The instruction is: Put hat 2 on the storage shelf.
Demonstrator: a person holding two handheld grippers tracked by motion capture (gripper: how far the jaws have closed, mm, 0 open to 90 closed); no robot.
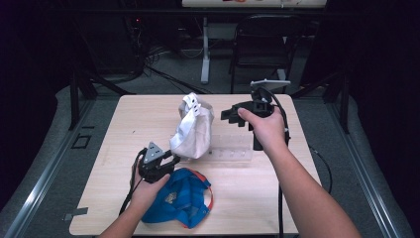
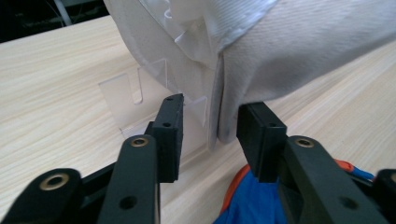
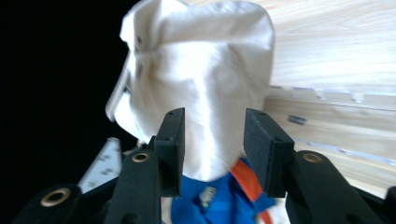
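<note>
The cream-white fabric cap point(image 1: 192, 130) stood propped on the clear acrylic slotted stand point(image 1: 229, 148) near the middle of the light wooden table point(image 1: 257, 198), its crown upward and its brim hanging toward the person. The blue fabric cap with orange trim point(image 1: 181, 196) lay flat on the table nearer the person, just beside the left claw point(image 1: 171, 161).

The left claw stood apart, its jaws on either side of the white cap's lower brim edge without pressing on it. The right claw point(image 1: 229, 115) was also apart, held clear of the cap on its far right side, with nothing between its jaws.

The step in hand appeared to be seating the white cap on the stand and releasing it. To do this well, the left claw was best drawn straight back along the brim's line, so neither pad would snag the fabric. The right claw was best kept near enough to steady the crown if it tipped. Dragging the blue cap underneath was the main risk.
</note>
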